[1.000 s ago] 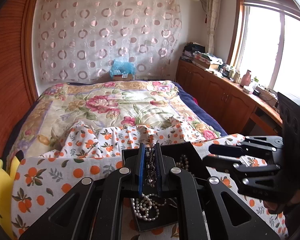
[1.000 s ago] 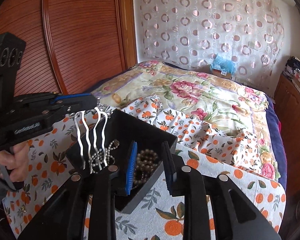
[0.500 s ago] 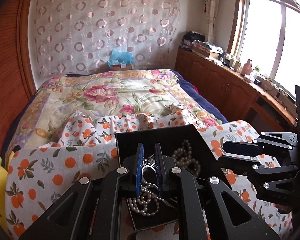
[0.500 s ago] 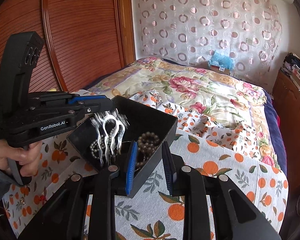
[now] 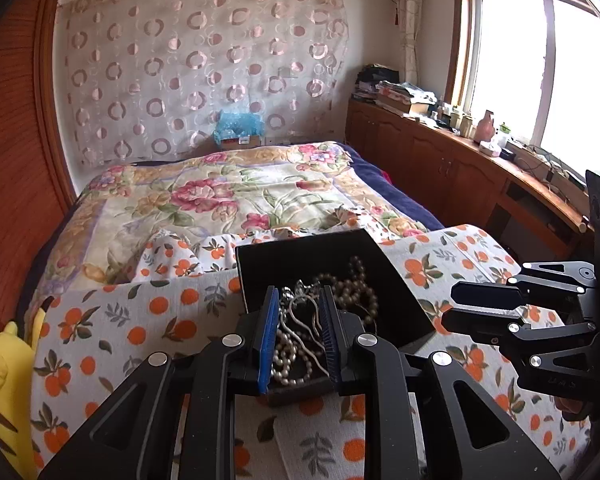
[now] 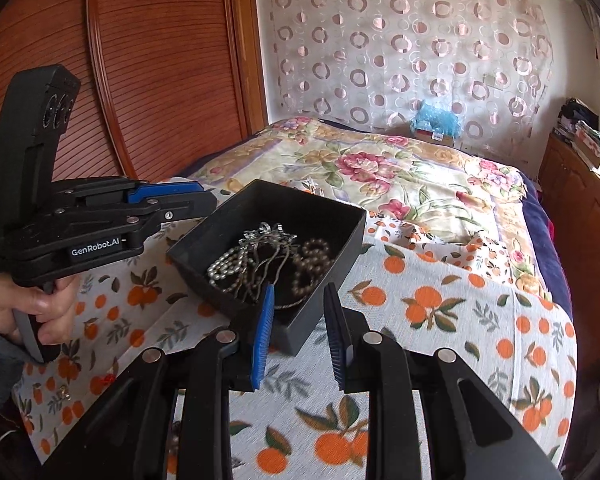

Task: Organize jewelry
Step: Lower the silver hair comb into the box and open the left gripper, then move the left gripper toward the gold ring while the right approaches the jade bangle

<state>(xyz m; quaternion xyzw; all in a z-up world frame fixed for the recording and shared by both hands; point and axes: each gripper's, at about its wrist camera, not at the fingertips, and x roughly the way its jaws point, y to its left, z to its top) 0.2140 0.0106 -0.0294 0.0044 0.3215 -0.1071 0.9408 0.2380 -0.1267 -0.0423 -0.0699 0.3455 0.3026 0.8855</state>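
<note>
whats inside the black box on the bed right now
The black box holds a white pearl strand, a silver hair comb lying on top, and a darker bead strand. The tangle covers most of the floor, so anything smaller underneath cannot be seen.

One black box (image 6: 342, 236) sits on one orange-print cloth (image 6: 440, 320), and two grippers are in view: the left gripper (image 5: 298, 332) and the right gripper (image 6: 300, 328). Inside the box lie one silver hair comb (image 6: 268, 240), one white pearl strand (image 6: 224, 266) and one darker bead strand (image 6: 312, 264). One hand (image 6: 40, 308) shows, and one yellow plush toy (image 5: 0, 368) lies at the bed's edge.
</note>
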